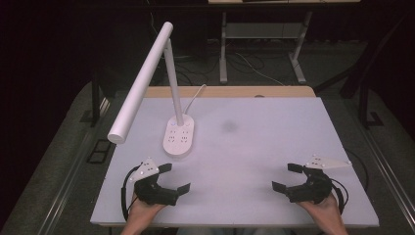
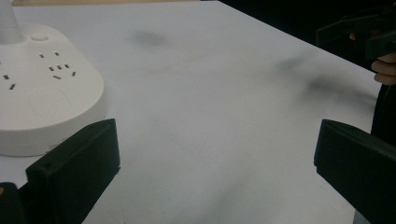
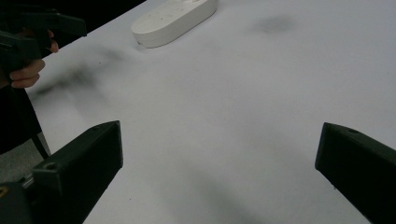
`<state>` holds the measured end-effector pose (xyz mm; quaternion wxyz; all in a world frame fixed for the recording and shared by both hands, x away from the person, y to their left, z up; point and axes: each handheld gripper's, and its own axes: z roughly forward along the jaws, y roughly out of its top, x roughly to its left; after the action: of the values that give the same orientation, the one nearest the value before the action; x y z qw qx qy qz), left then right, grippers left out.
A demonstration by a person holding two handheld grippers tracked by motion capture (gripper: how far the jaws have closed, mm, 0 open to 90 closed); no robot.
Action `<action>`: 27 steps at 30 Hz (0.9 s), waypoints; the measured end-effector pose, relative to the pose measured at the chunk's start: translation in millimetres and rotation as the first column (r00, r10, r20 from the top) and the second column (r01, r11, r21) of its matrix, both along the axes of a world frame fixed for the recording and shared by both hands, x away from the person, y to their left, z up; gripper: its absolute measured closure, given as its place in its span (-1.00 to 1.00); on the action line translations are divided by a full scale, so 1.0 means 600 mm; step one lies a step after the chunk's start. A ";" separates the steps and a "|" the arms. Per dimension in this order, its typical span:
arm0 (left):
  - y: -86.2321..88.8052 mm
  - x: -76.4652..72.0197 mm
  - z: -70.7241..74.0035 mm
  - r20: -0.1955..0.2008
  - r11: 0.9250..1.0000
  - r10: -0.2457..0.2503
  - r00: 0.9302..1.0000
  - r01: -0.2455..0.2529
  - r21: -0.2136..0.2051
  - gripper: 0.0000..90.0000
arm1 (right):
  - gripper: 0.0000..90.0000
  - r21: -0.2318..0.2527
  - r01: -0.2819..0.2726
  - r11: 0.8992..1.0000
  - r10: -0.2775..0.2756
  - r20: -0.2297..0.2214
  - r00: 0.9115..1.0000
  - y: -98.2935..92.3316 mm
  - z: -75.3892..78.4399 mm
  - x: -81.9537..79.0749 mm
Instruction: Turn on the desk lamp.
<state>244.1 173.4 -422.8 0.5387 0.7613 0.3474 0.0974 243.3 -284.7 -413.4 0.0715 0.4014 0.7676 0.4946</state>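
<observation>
A white desk lamp [image 1: 147, 78] stands on an oval white base with sockets [image 1: 178, 137] at the table's left middle; its long bar head leans toward the front left. The base [image 2: 42, 98] lies just ahead and left of my left gripper's jaws, and the same base [image 3: 173, 18] sits far off in the right gripper view. My left gripper [image 1: 173, 177] rests near the front left edge, open, nothing between its jaws. My right gripper [image 1: 287, 177] rests near the front right, open and empty too. Both point inward over the bare white tabletop [image 1: 244, 147].
The lamp's white cable [image 1: 195, 95] runs off the table's far edge. A faint grey smudge [image 1: 229, 126] marks the tabletop's middle. Table legs [image 1: 222, 49] and cables stand on the dark floor beyond. The other hand and its gripper [image 3: 28, 42] show far left in the right gripper view.
</observation>
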 end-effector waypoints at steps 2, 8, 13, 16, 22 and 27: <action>0.000 0.000 0.000 -0.001 1.000 -0.001 1.000 0.001 0.000 -1.00 | -0.99 -0.002 -0.002 1.000 0.002 -0.005 1.000 0.000 0.000 0.000; -0.001 0.000 -0.001 -0.001 1.000 -0.001 1.000 0.001 0.000 -1.00 | -0.99 -0.014 -0.016 1.000 0.016 -0.012 1.000 0.001 -0.002 0.000; 0.000 0.001 -0.001 -0.002 1.000 0.001 1.000 -0.001 0.000 -1.00 | -0.99 -0.019 -0.022 1.000 0.022 -0.015 1.000 0.001 -0.003 0.000; 0.001 0.000 -0.001 -0.004 1.000 0.001 1.000 -0.001 -0.002 -1.00 | -0.99 -0.019 -0.026 0.999 0.025 -0.027 0.999 0.001 -0.003 0.000; 0.001 0.001 -0.001 -0.003 1.000 -0.002 1.000 0.002 -0.003 -1.00 | -0.99 -0.029 -0.034 0.999 0.033 -0.039 0.999 0.002 -0.004 0.000; 0.002 0.001 -0.001 -0.004 1.000 -0.001 1.000 0.001 -0.001 -1.00 | -0.99 -0.038 -0.043 0.998 0.041 -0.042 0.998 0.004 -0.003 0.000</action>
<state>244.6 174.7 -423.2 0.5383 0.7615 0.3482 0.0953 243.4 -282.3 -414.9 0.0530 0.3936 0.7866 0.4728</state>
